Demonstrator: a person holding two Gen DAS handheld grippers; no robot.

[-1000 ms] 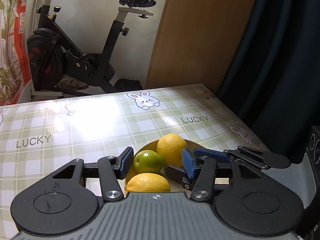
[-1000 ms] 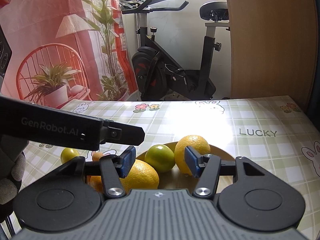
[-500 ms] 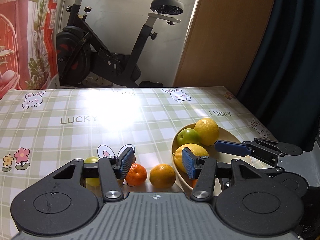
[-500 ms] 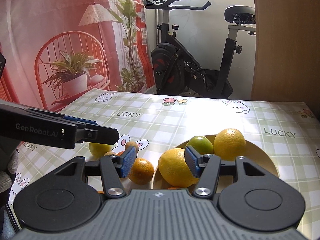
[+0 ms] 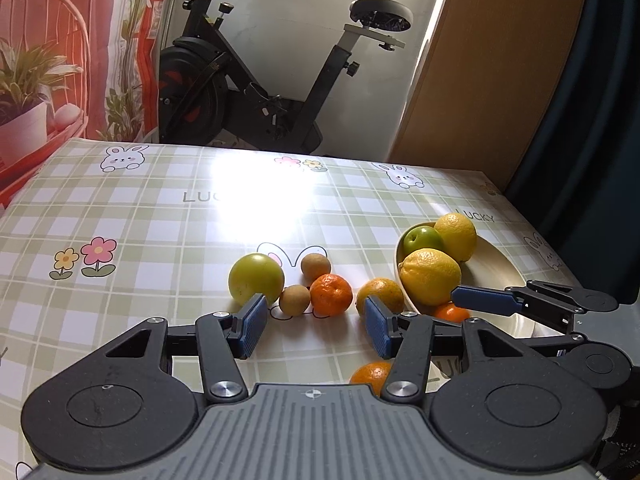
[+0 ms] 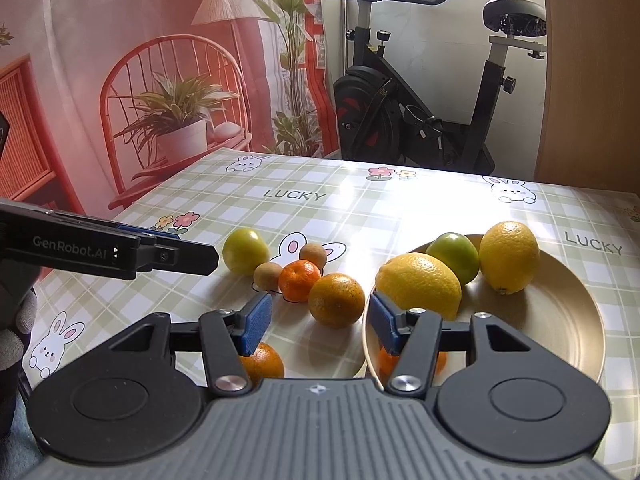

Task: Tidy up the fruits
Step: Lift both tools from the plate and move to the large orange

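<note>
Left wrist view. The left gripper (image 5: 314,330) hangs above the table (image 5: 140,216) with its jaws apart and nothing between them. Loose fruit lies just beyond the pads: a yellow-green apple (image 5: 256,279) at left, two small brown fruits (image 5: 295,299) (image 5: 315,266), a tangerine (image 5: 331,295) and an orange (image 5: 380,293), the last close against the plate (image 5: 496,264). On the plate sit two lemons (image 5: 430,276) (image 5: 456,236), a green apple (image 5: 422,239) and, partly hidden, a small orange fruit (image 5: 452,313). Another tangerine (image 5: 370,376) shows at the near edge, under the gripper body. The right gripper (image 5: 486,300) reaches in from the right over the plate's near rim.

Right wrist view. The right gripper (image 6: 316,324) is likewise spread and empty, with the orange (image 6: 336,300) just ahead of its gap and the plate (image 6: 560,320) to the right. The left gripper (image 6: 176,258) enters from the left, near the yellow-green apple (image 6: 245,251); whether it is spread cannot be read from this side.

Technique, as a judgement: the step appears to be picking up loose fruit for the plate. Centre the jaws on a fruit's widest part, close gently since round fruit rolls, and take the outer pieces first so neighbours touching in the cluster are not knocked away. Set each down in the plate's bare right half, clear of the lemons.
</note>
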